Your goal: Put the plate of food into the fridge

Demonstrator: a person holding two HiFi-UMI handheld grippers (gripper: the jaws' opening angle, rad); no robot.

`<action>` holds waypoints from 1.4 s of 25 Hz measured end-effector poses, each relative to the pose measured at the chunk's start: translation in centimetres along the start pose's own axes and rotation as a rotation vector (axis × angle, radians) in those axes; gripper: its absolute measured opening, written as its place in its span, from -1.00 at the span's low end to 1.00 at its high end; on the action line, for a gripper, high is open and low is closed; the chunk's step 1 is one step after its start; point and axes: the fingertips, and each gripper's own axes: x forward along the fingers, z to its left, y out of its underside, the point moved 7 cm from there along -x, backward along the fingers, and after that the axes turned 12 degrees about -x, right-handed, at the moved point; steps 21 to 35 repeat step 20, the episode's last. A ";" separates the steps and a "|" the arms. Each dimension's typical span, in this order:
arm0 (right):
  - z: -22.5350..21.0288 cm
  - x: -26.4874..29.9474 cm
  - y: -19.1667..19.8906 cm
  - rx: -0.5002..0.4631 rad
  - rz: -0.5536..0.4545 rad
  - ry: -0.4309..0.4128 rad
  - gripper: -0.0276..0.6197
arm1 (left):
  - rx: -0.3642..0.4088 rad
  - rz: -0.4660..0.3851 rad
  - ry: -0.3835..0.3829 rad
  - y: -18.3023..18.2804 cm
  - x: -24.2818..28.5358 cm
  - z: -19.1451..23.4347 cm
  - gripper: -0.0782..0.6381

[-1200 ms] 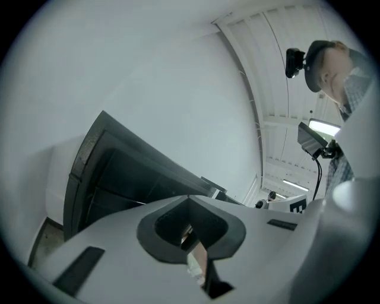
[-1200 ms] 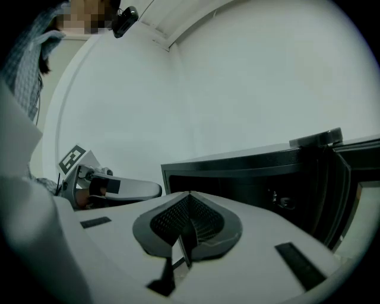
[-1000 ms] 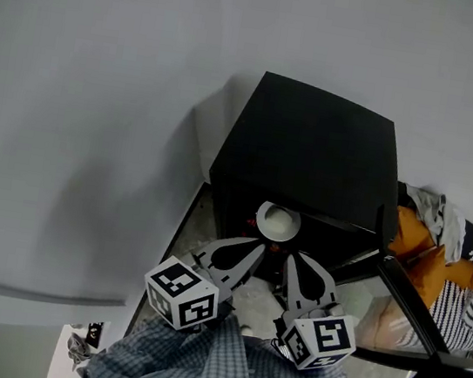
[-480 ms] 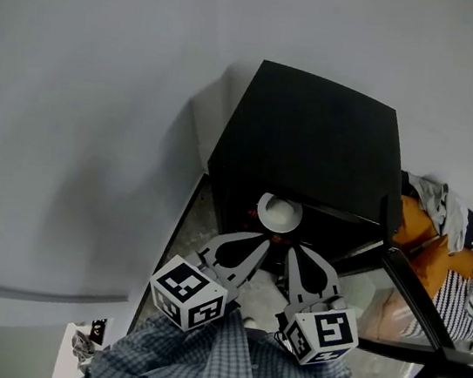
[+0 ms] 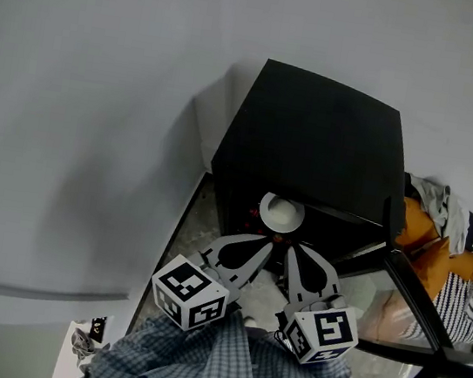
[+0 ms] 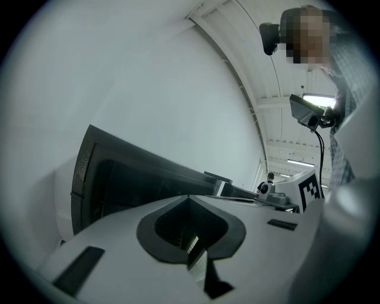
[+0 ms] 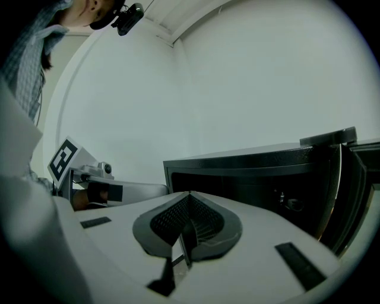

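Fridge (image 5: pixel 314 142), blk: plate (image 5: pixel 280 214) inside, nr front. My L gripper (image 5: pixel 261 247) & R gripper (image 5: pixel 290 255): jaws shut, both empty, side by side just outside opening.

Dim, even light, strong fisheye vignetting at edges, close foreground blurred

**Operator and hand-held tooling: appearance as found**

Left tongs (image 5: pixel 259 247) and right tongs (image 5: pixel 292 255): light grey moulded bodies, with broad leaf-shaped jaws tapering to a point. Dark ribbed pads (image 7: pixel 202 221) line the inner faces. Small dark rectangular slots (image 7: pixel 300 264) are set in the outer faces.

Left marker cube (image 5: pixel 189 293) and right marker cube (image 5: pixel 321 335): white, with black square-pattern markers on each visible face.

Garment: checked shirt (image 5: pixel 218 368), blue-grey on pale, with a sleeve (image 7: pixel 24 62) in the same check.

A black head-mounted camera (image 7: pixel 129 18) is worn.
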 end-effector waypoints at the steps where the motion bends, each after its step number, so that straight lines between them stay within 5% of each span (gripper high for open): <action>1: 0.0 0.0 0.1 -0.003 0.002 -0.003 -0.90 | 0.000 0.001 0.000 0.0 0.0 0.0 -0.76; 35: 0.9 0.7 0.3 0.006 0.039 -0.049 -0.90 | -0.012 0.012 -0.031 -0.2 -0.6 0.2 -0.76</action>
